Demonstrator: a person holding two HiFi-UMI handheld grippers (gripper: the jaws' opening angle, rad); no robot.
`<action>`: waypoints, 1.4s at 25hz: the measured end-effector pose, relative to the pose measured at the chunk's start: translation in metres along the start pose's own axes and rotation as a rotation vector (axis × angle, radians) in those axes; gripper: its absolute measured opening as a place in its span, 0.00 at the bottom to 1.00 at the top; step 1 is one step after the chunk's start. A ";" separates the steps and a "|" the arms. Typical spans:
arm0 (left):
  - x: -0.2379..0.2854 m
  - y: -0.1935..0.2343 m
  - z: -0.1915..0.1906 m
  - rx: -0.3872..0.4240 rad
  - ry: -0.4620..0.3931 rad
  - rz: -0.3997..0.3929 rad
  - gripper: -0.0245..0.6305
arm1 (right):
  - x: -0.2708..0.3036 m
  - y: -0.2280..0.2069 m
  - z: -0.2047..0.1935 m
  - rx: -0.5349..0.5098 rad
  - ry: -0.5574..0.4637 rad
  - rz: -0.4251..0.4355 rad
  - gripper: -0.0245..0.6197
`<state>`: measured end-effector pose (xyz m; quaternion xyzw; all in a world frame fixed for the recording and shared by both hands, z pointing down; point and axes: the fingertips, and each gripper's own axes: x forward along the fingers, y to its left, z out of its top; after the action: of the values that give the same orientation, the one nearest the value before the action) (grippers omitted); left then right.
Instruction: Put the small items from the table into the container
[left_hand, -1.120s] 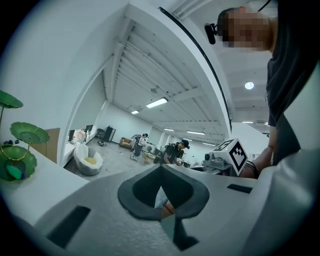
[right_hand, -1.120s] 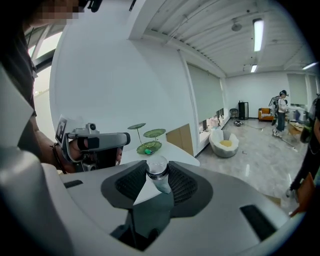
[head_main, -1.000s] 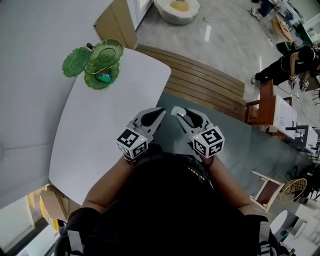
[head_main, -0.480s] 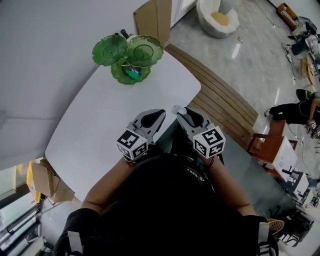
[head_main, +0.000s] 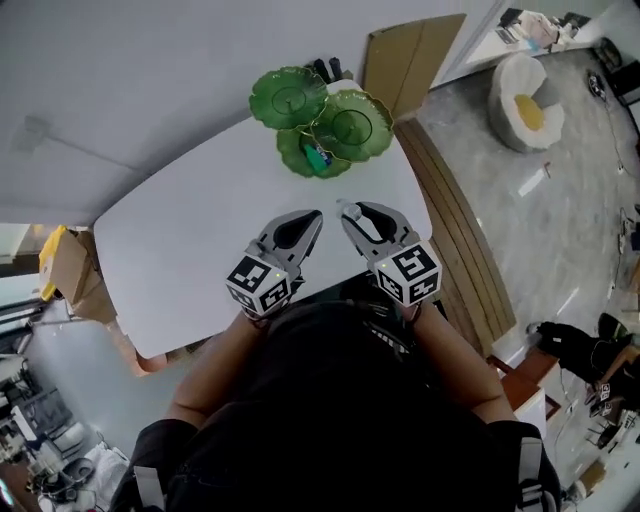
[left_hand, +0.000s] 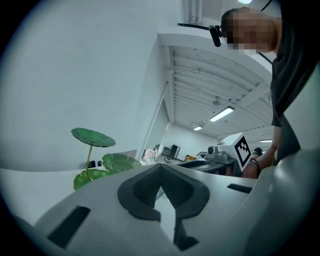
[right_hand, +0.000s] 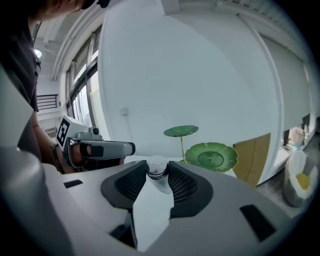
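White table (head_main: 190, 240) lies below and ahead of both grippers. Right gripper (right_hand: 158, 176) clamped on a small clear capped bottle (right_hand: 157, 166), pads pressing both its sides. Left gripper (left_hand: 162, 167) empty, jaw tips meeting. Green leaf-shaped tiered dish (head_main: 330, 125) stands ahead of both grippers at the table's far edge, with a small blue-green item (head_main: 316, 157) in its lowest leaf.

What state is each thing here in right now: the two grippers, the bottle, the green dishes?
Left hand-held gripper: shut, empty.
Right hand-held gripper: shut on the small bottle.
Small bottle: clamped between the jaws.
Green leaf dishes: upright on the table; the lowest holds a teal item.
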<state>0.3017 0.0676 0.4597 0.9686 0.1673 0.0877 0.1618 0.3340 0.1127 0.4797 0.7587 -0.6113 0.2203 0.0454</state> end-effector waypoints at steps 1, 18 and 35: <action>0.003 0.003 0.001 -0.004 -0.008 0.038 0.05 | 0.005 -0.003 0.004 -0.017 0.004 0.041 0.26; -0.003 0.063 -0.004 0.021 0.010 0.230 0.05 | 0.104 -0.020 0.003 -0.041 0.080 0.174 0.26; -0.025 0.122 -0.026 -0.061 0.065 0.178 0.05 | 0.210 -0.044 -0.036 -0.016 0.160 0.001 0.26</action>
<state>0.3083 -0.0427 0.5228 0.9709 0.0831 0.1381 0.1774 0.3980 -0.0548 0.6025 0.7380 -0.6080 0.2754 0.0996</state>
